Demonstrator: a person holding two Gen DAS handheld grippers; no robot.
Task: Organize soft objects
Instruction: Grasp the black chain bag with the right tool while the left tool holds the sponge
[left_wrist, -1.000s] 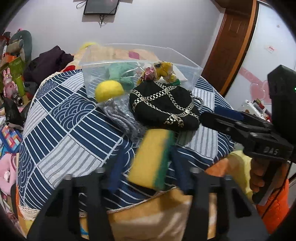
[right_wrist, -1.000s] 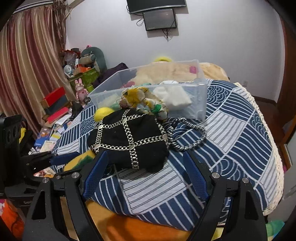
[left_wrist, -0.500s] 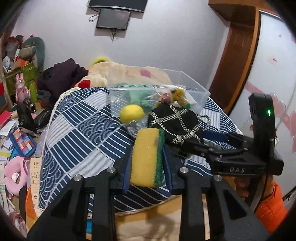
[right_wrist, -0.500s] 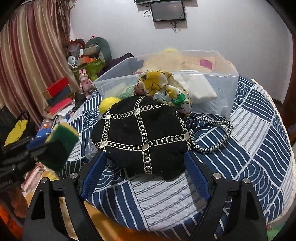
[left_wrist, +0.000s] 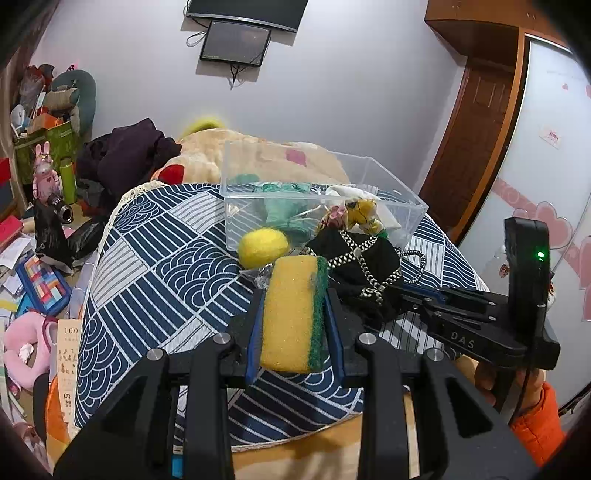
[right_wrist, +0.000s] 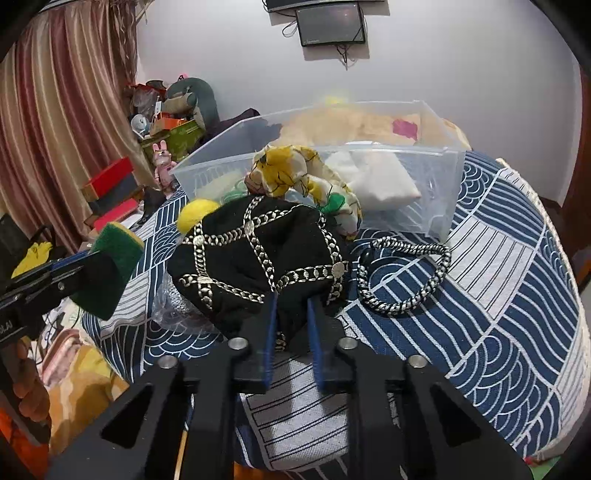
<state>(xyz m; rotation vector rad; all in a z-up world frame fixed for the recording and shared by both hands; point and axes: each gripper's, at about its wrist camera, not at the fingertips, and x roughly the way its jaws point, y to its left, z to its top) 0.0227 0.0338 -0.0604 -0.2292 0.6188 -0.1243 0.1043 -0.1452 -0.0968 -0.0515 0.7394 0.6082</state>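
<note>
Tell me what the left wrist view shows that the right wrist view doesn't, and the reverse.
Left wrist only: the sponge's yellow face, clamped in the left gripper, and the teal item in the bin.

Right wrist only: the right gripper closed on the black chain bag's edge, and the white pillow clearly.

Both: clear bin, yellow ball, floral scarf.

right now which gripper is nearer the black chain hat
Right. The right gripper is shut on the near edge of the black chain hat; the left gripper, shut on the sponge, hangs apart beside it.
</note>
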